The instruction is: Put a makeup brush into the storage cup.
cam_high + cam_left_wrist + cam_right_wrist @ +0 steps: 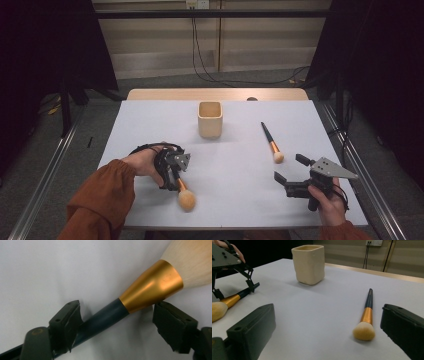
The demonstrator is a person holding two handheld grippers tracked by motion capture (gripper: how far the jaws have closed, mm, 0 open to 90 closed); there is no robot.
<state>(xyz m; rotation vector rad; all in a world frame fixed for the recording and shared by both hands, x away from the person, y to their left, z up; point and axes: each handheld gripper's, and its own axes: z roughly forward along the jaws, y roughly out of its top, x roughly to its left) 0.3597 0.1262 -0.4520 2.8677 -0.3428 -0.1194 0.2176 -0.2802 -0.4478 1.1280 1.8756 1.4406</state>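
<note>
Now | left tongs [115, 325] spread, straddling big brush [150, 287] handle | right tongs [332, 335] spread, smaller brush [365, 320] ahead.

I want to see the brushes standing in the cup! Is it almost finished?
Not yet. The cream square cup looks empty. The left gripper is open around the big black-and-gold makeup brush, which lies on the white table. The smaller black-and-gold brush lies untouched ahead of the open right gripper. Both still need putting in.
</note>
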